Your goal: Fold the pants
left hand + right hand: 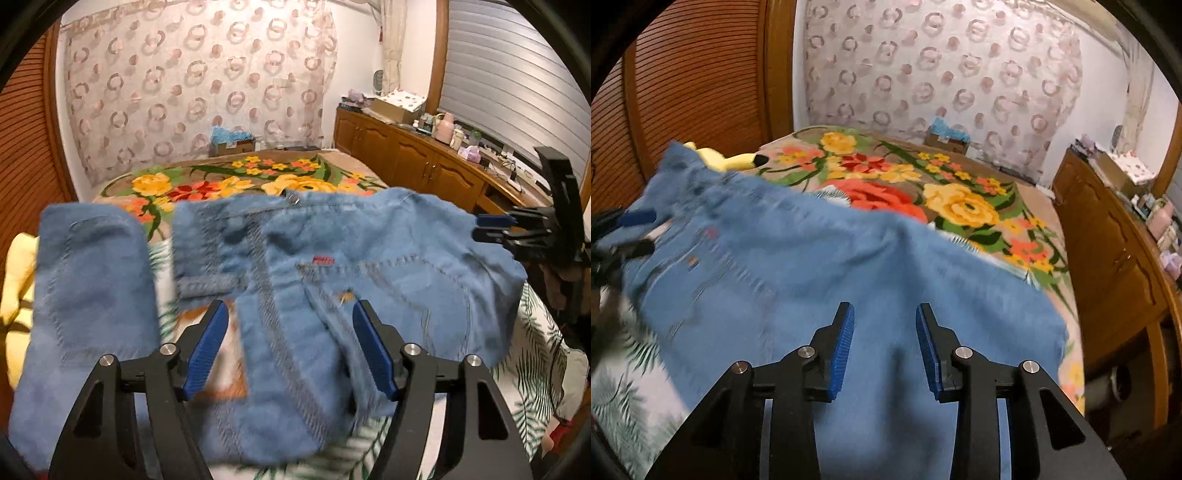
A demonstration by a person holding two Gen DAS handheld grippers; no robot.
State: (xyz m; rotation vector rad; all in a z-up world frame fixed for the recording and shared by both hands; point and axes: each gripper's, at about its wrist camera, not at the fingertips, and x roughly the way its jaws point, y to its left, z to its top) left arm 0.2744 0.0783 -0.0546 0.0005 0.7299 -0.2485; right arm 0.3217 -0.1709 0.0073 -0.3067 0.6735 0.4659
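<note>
The bed (236,173), covered by a flowered blanket at the back and a leaf-print sheet (532,354) toward the camera, fills the middle of both views and serves as the flat working surface, presumably because cloth this size needs room to be spread. Across it, in the centre and lower half of each frame, lie the pants (388,251), pale blue denim with the waistband and its metal button toward the upper middle of the left wrist view and a small red tab (323,260) near the centre; the seat faces up, and a separate flap of denim sits at the left of that frame, likely one leg already turned over. The fabric is smeared by motion blur, so its exact creases cannot be read. The left gripper (290,347), at the bottom of its own view, has its blue pads spread wide with denim between but not touching them, so it grips nothing. The right gripper (884,347), at the bottom of its frame, also stands parted over the cloth, holding nothing; in the left view it appears at the right edge beside the pants' border, a sensible stance for taking an edge. A yellow plush toy (724,158) lies at the upper left of the right view.
</note>
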